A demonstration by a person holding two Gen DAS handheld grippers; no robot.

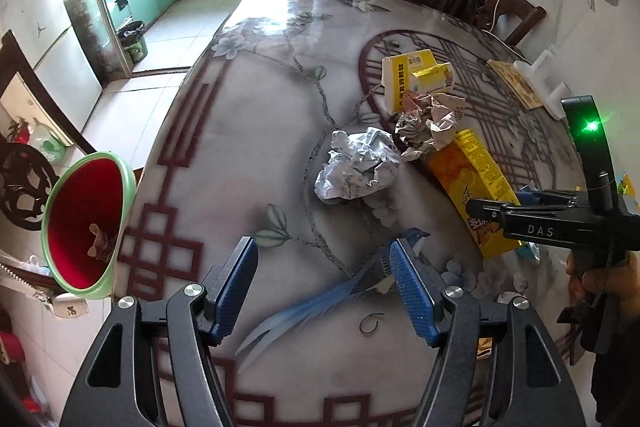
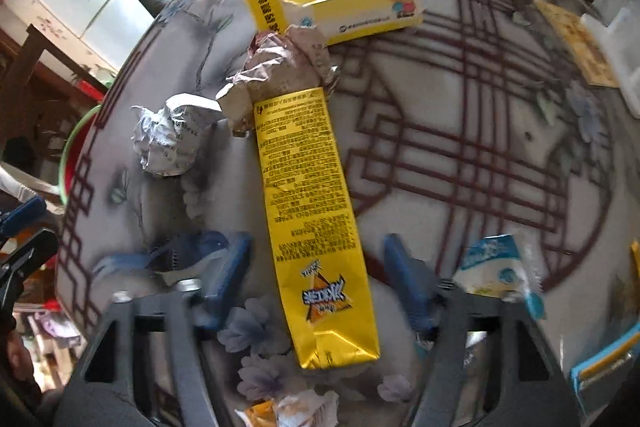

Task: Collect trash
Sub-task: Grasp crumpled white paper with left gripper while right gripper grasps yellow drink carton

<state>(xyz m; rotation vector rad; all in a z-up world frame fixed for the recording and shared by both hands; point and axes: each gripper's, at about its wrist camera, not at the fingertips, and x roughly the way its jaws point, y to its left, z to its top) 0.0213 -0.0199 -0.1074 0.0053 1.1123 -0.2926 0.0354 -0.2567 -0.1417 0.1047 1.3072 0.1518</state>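
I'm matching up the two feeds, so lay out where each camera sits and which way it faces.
Left wrist: rides the left tool, above the table's near edge, facing across to the kitchen; its open blue fingers show, plus the right tool.
Right wrist: rides the right tool, low over the long yellow wrapper; open blue fingers show.
Shared: the wrapper, white crumpled paper, yellow box.

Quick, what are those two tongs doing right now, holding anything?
Left tongs: open, holding nothing.
Right tongs: open, straddling the long yellow snack wrapper, not gripping it.
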